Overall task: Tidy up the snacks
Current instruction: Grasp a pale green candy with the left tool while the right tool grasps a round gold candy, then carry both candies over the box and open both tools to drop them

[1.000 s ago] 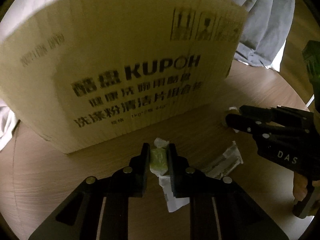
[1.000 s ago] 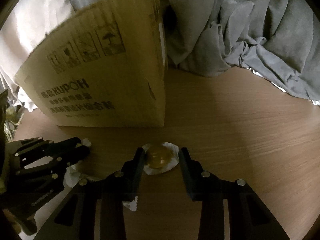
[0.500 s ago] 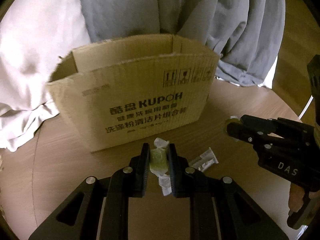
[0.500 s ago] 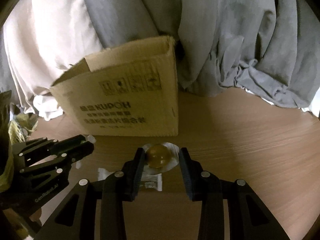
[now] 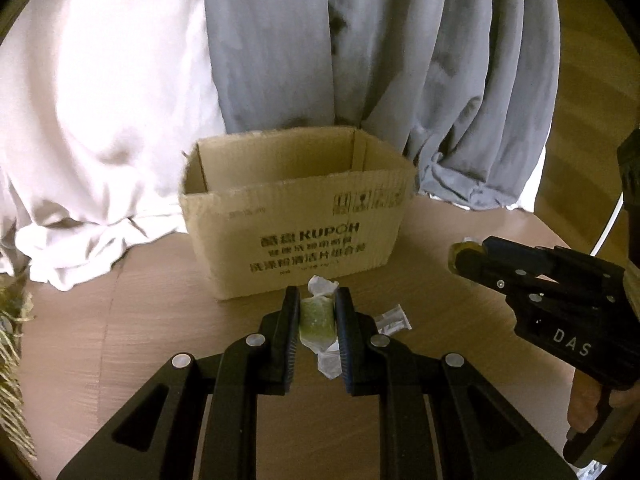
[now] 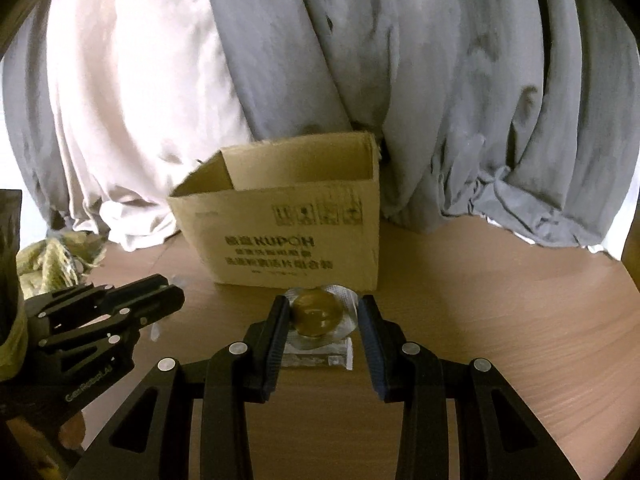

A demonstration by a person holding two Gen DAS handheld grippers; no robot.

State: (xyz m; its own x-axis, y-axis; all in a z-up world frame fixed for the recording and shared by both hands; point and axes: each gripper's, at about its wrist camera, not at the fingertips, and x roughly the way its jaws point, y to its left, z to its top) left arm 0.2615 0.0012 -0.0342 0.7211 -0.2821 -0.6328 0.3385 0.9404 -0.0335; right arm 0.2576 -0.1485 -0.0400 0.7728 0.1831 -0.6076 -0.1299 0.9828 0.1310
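Note:
My left gripper (image 5: 317, 312) is shut on a green wrapped candy (image 5: 317, 318), held above the wooden table in front of the open cardboard box (image 5: 296, 216). My right gripper (image 6: 323, 320) is shut on a round brown snack in a clear wrapper (image 6: 318, 316), held above a flat clear packet (image 6: 320, 354) on the table. The box (image 6: 296, 240) stands straight ahead of it. The right gripper also shows at the right of the left wrist view (image 5: 472, 258), and the left gripper at the left of the right wrist view (image 6: 168, 298).
White cloth (image 5: 100, 140) and grey cloth (image 5: 400, 60) hang behind the box. A clear packet (image 5: 394, 318) lies on the round wooden table (image 5: 160, 300). A yellow-green tasselled fabric (image 6: 56, 260) lies at the far left.
Both grippers have lifted and pulled back from the box with their snacks, so the box looks smaller and its open top shows.

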